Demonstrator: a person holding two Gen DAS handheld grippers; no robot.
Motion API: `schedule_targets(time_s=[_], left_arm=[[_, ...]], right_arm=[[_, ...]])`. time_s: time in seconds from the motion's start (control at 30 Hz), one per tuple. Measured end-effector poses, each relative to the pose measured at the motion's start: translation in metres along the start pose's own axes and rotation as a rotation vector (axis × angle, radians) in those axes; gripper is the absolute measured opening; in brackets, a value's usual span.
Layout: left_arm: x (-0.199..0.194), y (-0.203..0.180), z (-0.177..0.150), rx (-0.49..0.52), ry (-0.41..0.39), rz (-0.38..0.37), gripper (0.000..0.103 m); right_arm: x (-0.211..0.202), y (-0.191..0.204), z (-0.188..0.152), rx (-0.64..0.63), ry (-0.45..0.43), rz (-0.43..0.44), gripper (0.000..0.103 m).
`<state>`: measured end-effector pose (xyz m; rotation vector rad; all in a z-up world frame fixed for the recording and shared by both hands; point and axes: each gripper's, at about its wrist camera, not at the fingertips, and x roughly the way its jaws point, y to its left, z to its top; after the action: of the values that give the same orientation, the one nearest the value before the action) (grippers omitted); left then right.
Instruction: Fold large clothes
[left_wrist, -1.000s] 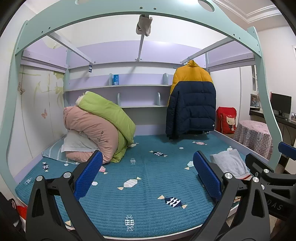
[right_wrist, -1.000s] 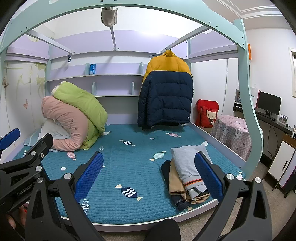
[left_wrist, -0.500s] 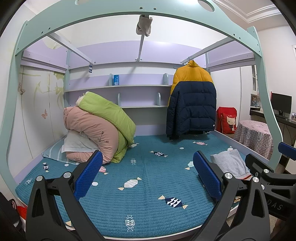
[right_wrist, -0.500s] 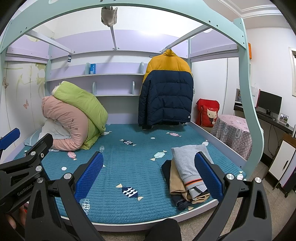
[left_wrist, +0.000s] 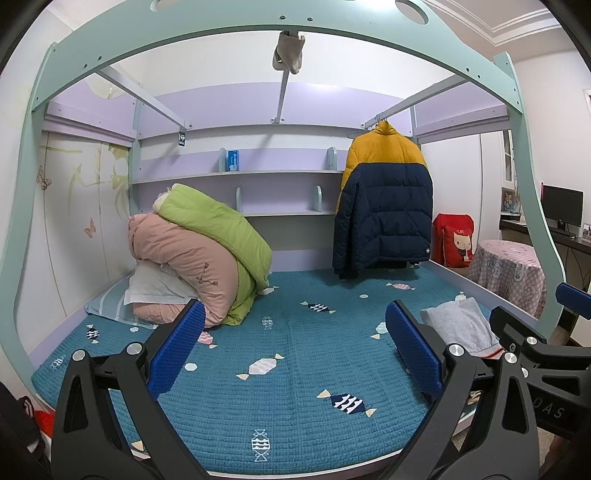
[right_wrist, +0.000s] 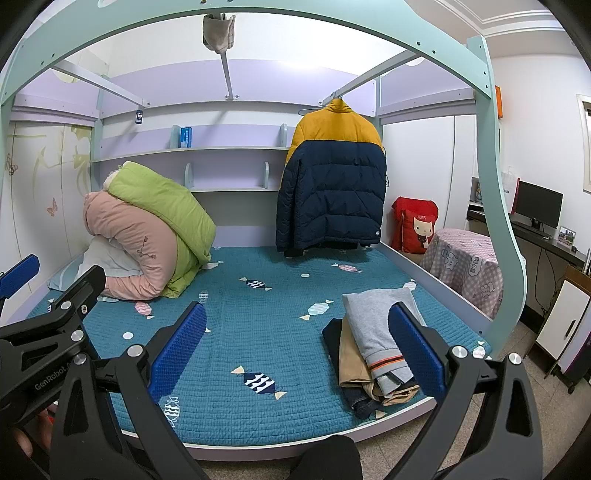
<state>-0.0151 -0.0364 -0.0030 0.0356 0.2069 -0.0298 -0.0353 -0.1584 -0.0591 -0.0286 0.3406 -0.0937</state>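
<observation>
A stack of folded grey, tan and dark clothes (right_wrist: 373, 354) lies on the teal quilted bed (right_wrist: 273, 332) at its front right corner. Rolled pink and green duvets (right_wrist: 147, 236) are piled at the back left, on a white pillow (right_wrist: 107, 262). A yellow and navy puffer jacket (right_wrist: 332, 184) hangs over the back right, before the lilac wall shelves (right_wrist: 192, 149). Right of the bed, on the floor, stands a small table draped in a pink checked cloth (right_wrist: 465, 269).

A: What fills the room?
B: A mint-green arched bed frame (right_wrist: 495, 192) with lilac shelves (right_wrist: 192, 148) at twelve o'clock.
A: And toward three o'clock?
B: A checked-cloth table (right_wrist: 466, 268), a dark monitor (right_wrist: 540, 205), white walls, tiled floor (right_wrist: 524, 365).
</observation>
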Motion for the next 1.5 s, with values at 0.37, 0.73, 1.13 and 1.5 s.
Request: schedule_targets(time_s=[0.37, 0.73, 1.13, 1.5], left_arm=[[0.0, 0.0, -0.001, -0.001, 0.001, -0.002, 0.098], [0.0, 0.001, -0.001, 0.0, 0.001, -0.002, 0.098], [0.002, 0.002, -0.001, 0.001, 0.002, -0.004, 0.098], [0.039, 0.029, -0.017, -0.03, 0.08, 0.01, 0.098]], right_arm=[[0.0, 0.001, 0.0, 0.001, 0.002, 0.001, 0.095], [0.0, 0.001, -0.001, 0.001, 0.003, 0.001, 0.095], [0.0, 0.003, -0.002, 0.0, 0.007, -0.001, 0.095], [0.043, 0.027, -0.008, -0.045, 0.083, 0.021, 0.095]])
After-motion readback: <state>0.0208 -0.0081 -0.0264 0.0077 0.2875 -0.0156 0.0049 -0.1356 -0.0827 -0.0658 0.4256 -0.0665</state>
